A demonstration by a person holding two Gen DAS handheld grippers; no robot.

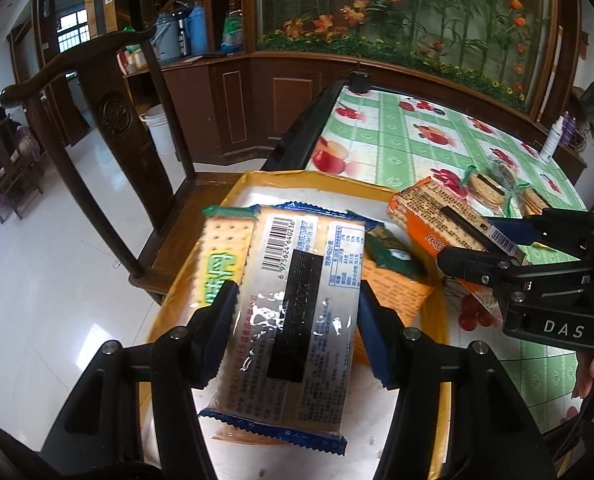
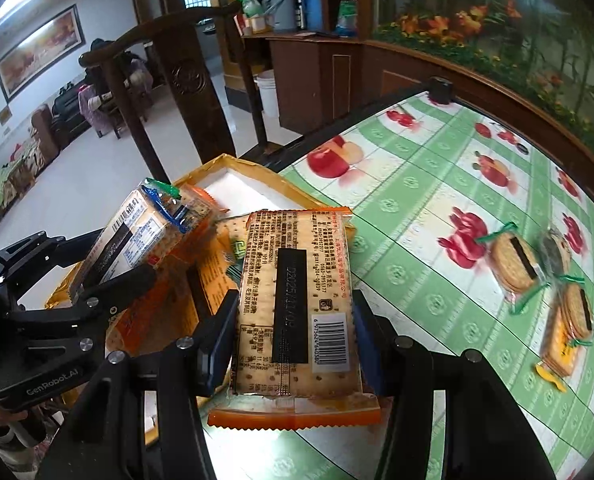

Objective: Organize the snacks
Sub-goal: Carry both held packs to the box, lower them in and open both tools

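My left gripper [image 1: 297, 312] is shut on a blue-edged cracker packet [image 1: 297, 304] and holds it over the yellow-rimmed white box [image 1: 297, 178]. My right gripper [image 2: 295, 320] is shut on an orange-edged cracker packet [image 2: 297, 304], held at the box's right edge [image 2: 233, 164]. In the box lie a green-labelled cracker packet [image 1: 219, 256], an orange packet [image 1: 393, 292] and a small dark green packet [image 1: 393, 252]. In the left wrist view the right gripper [image 1: 497, 240] comes in from the right with the orange-edged packet [image 1: 437, 212]. Round sandwich biscuit packs [image 2: 513, 264] lie on the table.
The table has a green checked cloth with fruit prints [image 2: 417, 184]. A dark wooden chair [image 1: 113, 120] stands left of the box, over a white tiled floor. A white bottle [image 1: 553, 140] stands at the table's far right. A wooden cabinet [image 1: 233, 96] is behind.
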